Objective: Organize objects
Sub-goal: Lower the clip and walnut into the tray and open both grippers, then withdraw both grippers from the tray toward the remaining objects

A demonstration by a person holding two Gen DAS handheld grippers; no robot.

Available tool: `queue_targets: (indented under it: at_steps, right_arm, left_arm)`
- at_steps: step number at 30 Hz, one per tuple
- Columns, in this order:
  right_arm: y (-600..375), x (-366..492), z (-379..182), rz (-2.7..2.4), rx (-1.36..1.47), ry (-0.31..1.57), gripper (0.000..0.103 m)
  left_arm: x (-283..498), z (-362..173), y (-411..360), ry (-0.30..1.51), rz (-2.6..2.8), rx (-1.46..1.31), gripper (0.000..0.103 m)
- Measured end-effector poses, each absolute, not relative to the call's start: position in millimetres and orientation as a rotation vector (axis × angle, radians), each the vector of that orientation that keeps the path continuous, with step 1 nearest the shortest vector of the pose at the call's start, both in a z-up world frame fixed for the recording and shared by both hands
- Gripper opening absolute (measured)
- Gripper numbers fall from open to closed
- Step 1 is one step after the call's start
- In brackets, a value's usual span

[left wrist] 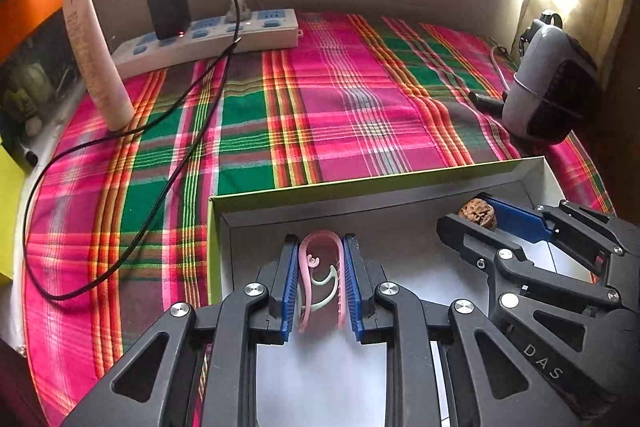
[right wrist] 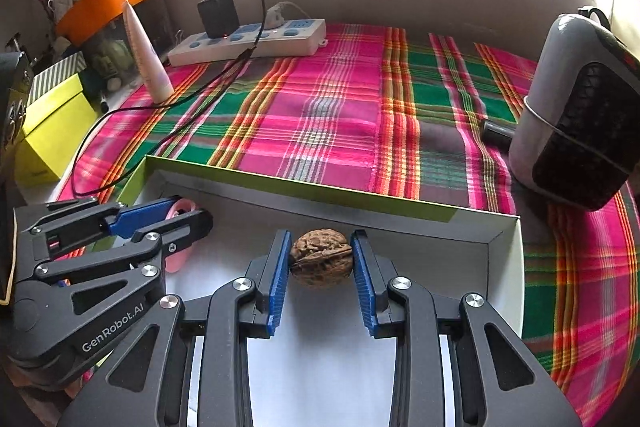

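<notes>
My left gripper (left wrist: 321,247) is shut on a pink hair clip (left wrist: 320,277) and holds it inside a white box with a lime-green rim (left wrist: 360,183). My right gripper (right wrist: 321,241) is shut on a brown walnut (right wrist: 321,258) in the same box (right wrist: 304,189), to the right of the left gripper. In the left wrist view the right gripper (left wrist: 472,211) shows at the right with the walnut (left wrist: 478,213). In the right wrist view the left gripper (right wrist: 188,209) shows at the left with the pink clip (right wrist: 180,259).
The box lies on a pink and green plaid cloth (left wrist: 320,99). A white power strip (left wrist: 208,41) with a black charger (left wrist: 168,9) and cable stands at the back. A pale tube (left wrist: 96,55) stands at the left. A small heater (right wrist: 576,111) sits at the right.
</notes>
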State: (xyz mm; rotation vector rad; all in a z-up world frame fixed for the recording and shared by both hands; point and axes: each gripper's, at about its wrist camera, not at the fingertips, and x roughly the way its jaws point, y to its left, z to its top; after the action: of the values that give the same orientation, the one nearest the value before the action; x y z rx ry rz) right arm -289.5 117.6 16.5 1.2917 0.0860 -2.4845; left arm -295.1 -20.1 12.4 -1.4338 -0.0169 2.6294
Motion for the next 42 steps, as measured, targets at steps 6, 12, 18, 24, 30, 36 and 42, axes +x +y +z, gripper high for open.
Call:
queue_targets:
  at_steps: [6,12,18,24,30,36,42]
  right_arm:
    - [119.6,-291.2,15.4,-2.479,1.317,0.061,0.032]
    - [117.4,-289.8,16.6,-2.49,1.311,0.073,0.032]
    - [119.2,-286.0,18.6,-2.503,1.309,0.062,0.033]
    - [123.2,-278.6,24.3,-2.525,1.297,0.048,0.044]
    - [126.0,-269.4,29.3,-2.537,1.292,0.046,0.044]
    - [126.9,-253.3,37.8,-2.55,1.263,0.027,0.045]
    - [132.1,-234.1,46.2,-2.567,1.236,0.01,0.045]
  left_arm:
    - [-296.2,12.7,-19.7,-0.006,2.636,-1.43,0.02]
    - [-295.6,13.1,-18.5,-0.003,2.64,-1.431,0.025]
    - [-293.9,14.4,-19.3,-0.013,2.653,-1.433,0.035]
    - [-286.0,18.4,-21.0,-0.026,2.658,-1.43,0.043]
    - [-272.7,23.0,-21.8,-0.028,2.68,-1.426,0.046]
    - [-253.6,33.3,-19.8,0.01,2.738,-1.376,0.047]
    - [-231.6,39.9,-21.2,-0.028,2.736,-1.36,0.048]
